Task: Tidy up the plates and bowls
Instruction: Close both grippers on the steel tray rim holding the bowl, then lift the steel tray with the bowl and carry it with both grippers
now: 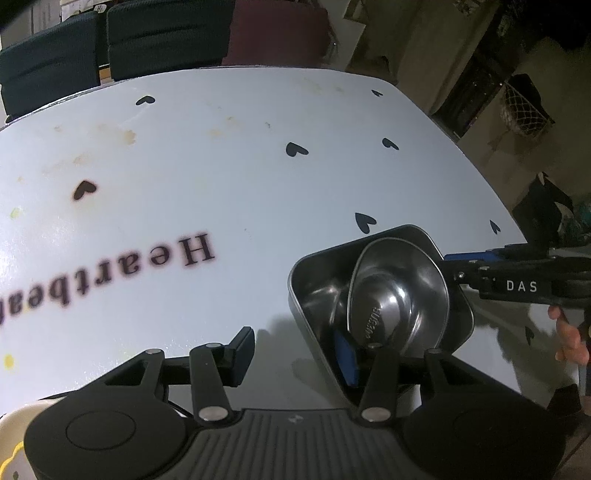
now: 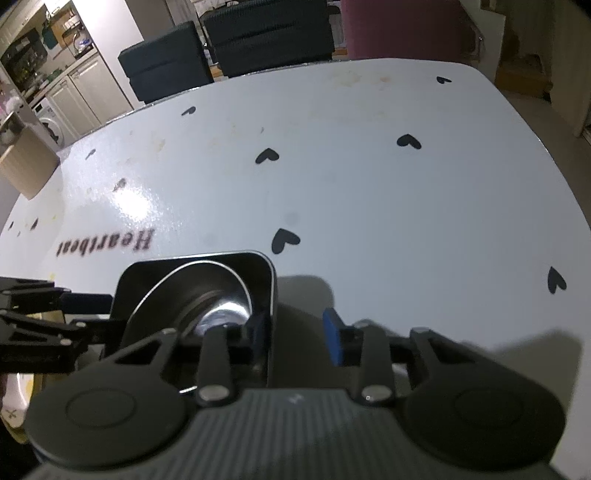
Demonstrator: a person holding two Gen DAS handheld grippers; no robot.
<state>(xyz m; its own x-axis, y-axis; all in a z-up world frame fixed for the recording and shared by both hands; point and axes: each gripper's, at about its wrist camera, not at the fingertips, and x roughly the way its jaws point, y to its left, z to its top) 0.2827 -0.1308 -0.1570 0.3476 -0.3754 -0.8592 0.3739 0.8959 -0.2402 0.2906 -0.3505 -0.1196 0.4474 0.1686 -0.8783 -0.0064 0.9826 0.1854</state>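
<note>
Left gripper (image 1: 295, 360) jaws spread astride tray (image 1: 314, 269) wall, right gripper's (image 2: 297, 341) likewise, round bowl (image 1: 399, 295) tilted inside

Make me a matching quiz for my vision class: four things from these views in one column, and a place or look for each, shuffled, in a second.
Things
1. bowl
2. tray
3. table
4. maroon chair

Place or look
a. white with black hearts
b. beyond the table's far edge
c. a wall stands between the fingers of the left gripper, another between those of the right gripper
d. inside the tray

Pairs: 1-d, 2-c, 3-a, 4-b
</note>
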